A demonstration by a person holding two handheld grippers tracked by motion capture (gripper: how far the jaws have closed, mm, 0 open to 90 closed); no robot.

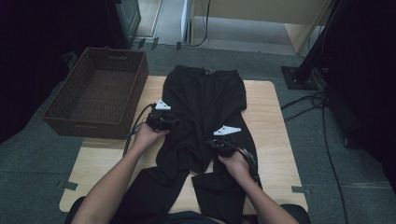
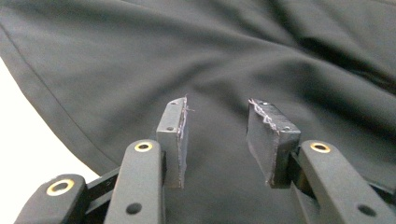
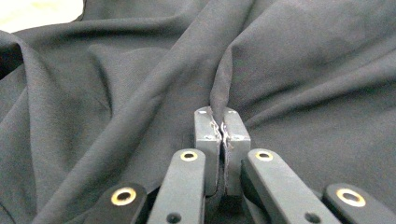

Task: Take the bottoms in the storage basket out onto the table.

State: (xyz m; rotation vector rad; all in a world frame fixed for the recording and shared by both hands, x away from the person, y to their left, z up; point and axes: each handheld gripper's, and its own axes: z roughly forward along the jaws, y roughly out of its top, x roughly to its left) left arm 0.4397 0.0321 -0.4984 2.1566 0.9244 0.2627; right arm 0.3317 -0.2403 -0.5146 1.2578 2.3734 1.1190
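Fingers of the right gripper are pressed together on a raised fold of the black trousers, while the left gripper holds its fingers spread just above the cloth, gripping nothing. Largest is the wooden desk, with the trousers spread along its middle, legs hanging off the near edge. A brown wicker basket sits at the desk's far left corner.
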